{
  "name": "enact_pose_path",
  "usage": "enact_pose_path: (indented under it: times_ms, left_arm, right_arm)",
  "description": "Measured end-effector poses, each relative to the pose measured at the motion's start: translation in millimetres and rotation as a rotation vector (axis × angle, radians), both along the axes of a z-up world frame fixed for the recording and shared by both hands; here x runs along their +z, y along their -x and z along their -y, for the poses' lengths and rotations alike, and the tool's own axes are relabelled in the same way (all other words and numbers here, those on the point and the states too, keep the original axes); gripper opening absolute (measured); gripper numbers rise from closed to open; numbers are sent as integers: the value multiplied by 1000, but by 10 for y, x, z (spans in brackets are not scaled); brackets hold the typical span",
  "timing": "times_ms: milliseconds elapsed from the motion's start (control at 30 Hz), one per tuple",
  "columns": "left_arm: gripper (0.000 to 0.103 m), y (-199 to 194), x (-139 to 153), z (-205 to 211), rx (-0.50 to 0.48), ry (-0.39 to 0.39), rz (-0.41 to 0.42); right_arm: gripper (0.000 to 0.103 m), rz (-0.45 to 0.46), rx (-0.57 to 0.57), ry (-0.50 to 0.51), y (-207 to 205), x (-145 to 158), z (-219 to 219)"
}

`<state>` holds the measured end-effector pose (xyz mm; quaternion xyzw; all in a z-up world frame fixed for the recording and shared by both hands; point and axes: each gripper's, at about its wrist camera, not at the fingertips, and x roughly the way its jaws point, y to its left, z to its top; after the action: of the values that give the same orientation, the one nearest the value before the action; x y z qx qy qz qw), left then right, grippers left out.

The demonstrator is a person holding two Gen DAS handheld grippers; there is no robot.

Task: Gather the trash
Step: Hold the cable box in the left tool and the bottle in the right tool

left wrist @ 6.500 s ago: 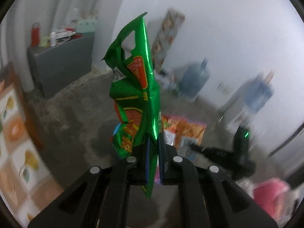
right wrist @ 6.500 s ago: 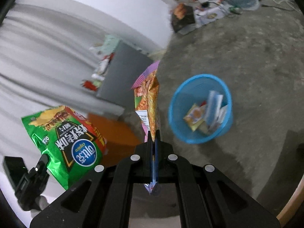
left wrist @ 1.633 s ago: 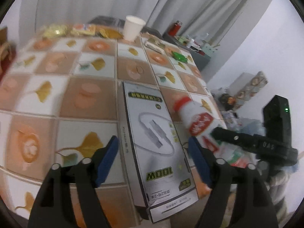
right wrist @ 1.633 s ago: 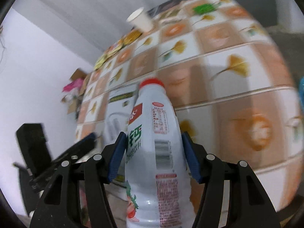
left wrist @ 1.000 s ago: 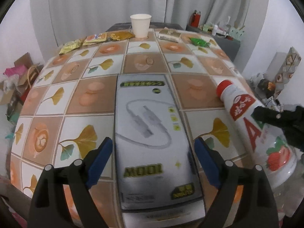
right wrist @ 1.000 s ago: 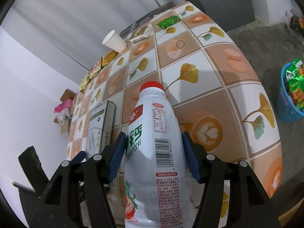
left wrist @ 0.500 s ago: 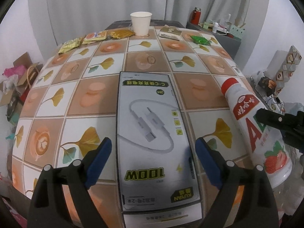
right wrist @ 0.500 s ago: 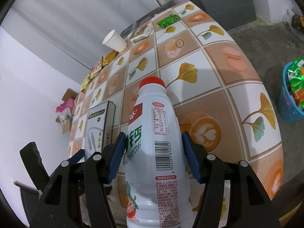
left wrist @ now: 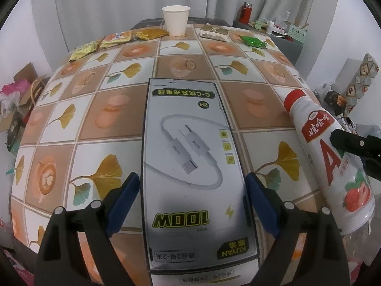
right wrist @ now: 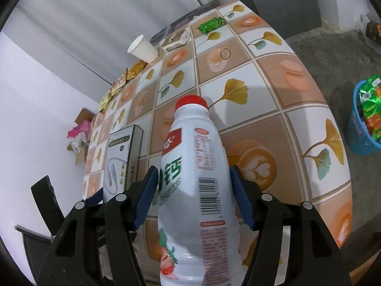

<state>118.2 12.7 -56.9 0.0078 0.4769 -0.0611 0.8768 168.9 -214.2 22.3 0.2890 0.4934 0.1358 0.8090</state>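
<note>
My left gripper (left wrist: 191, 186) is shut on a grey cable box (left wrist: 190, 152) and holds it flat over the near edge of the tiled table (left wrist: 119, 109). The box also shows in the right wrist view (right wrist: 121, 157). My right gripper (right wrist: 194, 186) is shut on a white drink bottle with a red cap (right wrist: 197, 174), tilted away from me. The bottle also shows at the right of the left wrist view (left wrist: 333, 157).
A paper cup (left wrist: 176, 23), several snack wrappers (left wrist: 114, 39), a small carton (left wrist: 214, 33) and a green packet (left wrist: 253, 41) lie at the table's far edge. A blue basket (right wrist: 364, 128) holding green bags stands on the floor to the right.
Earlier both grippers held snack bags near the blue basket. Now they hold the box and the bottle. In the last second both have lifted and drawn back slightly.
</note>
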Motion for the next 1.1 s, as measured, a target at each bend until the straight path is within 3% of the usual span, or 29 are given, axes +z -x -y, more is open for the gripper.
enact_pose_path:
  times_ms: [267, 500, 733, 1100]
  left_arm:
    - [86, 2, 2, -13, -43, -3, 13]
    - [84, 18, 13, 1, -64, 4, 24]
    - [84, 26, 49, 39, -84, 3, 44]
    - [84, 61, 104, 81, -96, -9, 67]
  right_arm:
    - [72, -22, 69, 74, -128, 37, -76]
    - [72, -51, 119, 140, -219, -17, -155]
    - [55, -65, 143, 109, -219, -36, -131]
    - [55, -48, 106, 77, -130, 11, -37]
